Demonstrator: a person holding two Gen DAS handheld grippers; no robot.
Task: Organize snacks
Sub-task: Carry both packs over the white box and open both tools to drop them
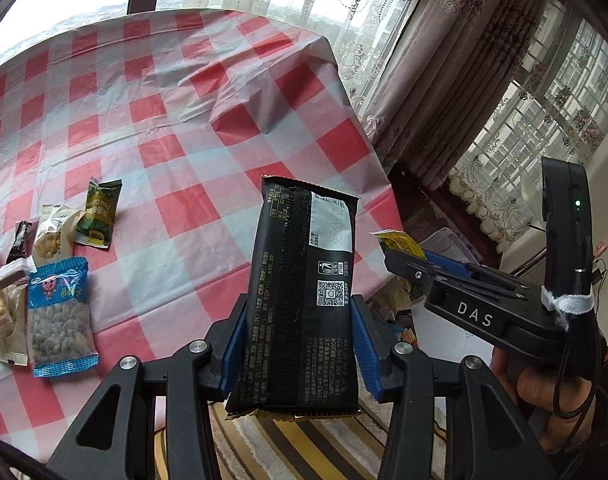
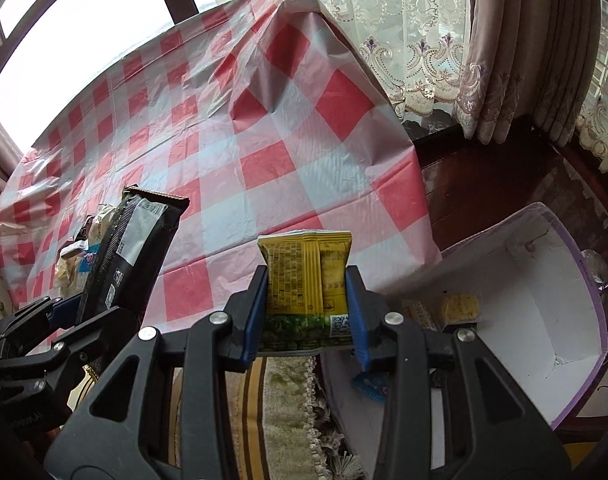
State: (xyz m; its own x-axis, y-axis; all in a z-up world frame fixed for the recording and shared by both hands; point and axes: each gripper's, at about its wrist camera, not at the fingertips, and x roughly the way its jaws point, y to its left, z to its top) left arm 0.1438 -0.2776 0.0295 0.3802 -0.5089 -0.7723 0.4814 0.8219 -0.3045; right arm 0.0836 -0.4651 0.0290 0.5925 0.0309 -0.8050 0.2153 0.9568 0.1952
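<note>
My left gripper [image 1: 300, 340] is shut on a long black snack pack [image 1: 304, 280], held upright above the table's near edge; it also shows at the left of the right wrist view [image 2: 132, 248]. My right gripper [image 2: 305, 312] is shut on a yellow and green snack packet [image 2: 307, 280], held off the table's right side; its yellow tip shows in the left wrist view [image 1: 399, 242]. A white box with a purple rim [image 2: 543, 320] sits low at the right and holds a few snacks [image 2: 459, 306].
The table has a red and white checked cloth [image 1: 176, 120]. Several snack packs lie at its left: a blue one [image 1: 60, 312], a green one [image 1: 98, 212] and pale ones [image 1: 50, 236]. A striped rug [image 1: 304, 448] lies below. Curtains [image 1: 443, 60] hang at the right.
</note>
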